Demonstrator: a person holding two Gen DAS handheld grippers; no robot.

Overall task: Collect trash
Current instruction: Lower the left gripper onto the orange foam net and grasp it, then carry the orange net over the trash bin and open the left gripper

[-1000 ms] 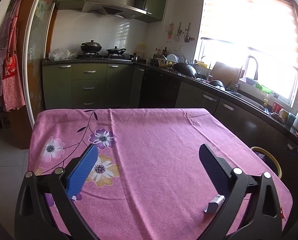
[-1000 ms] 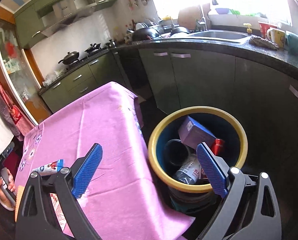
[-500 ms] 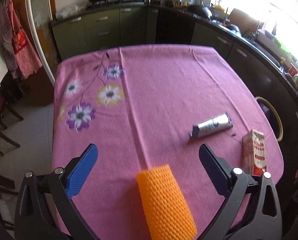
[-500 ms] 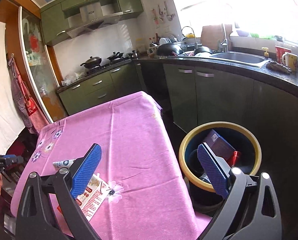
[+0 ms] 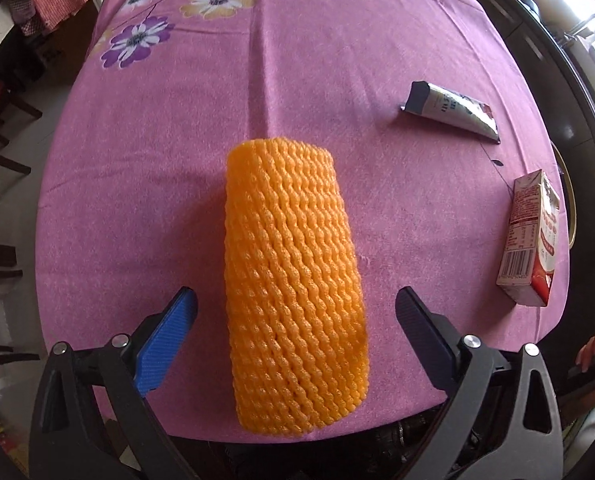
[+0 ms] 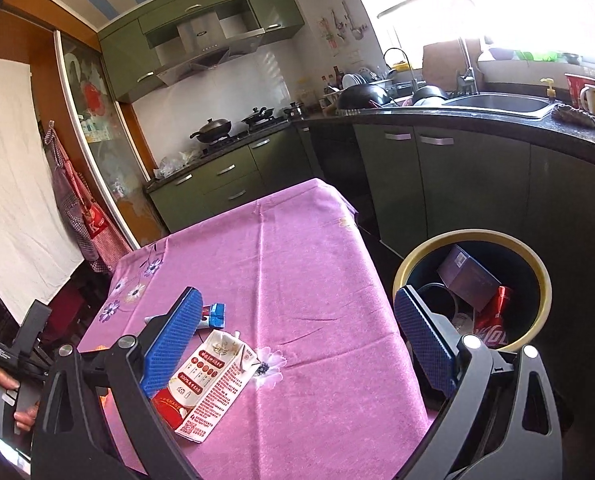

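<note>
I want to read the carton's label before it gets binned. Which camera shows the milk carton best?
The right wrist view: the milk carton lies close, its printed front facing up, though that claw's blue finger hides one corner. The left wrist view shows the carton whole but small, warped at the frame's edge, label hard to read.

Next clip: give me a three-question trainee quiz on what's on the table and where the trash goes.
1. True or false: the orange foam net lies between the left hand-held gripper's open pads, untouched.
2. Which is nearer the bin: A the carton, or B the foam net?
3. Fill in: a red ___ lies in the bin.

Key: 1 true. 2 A. 3 can.
</note>
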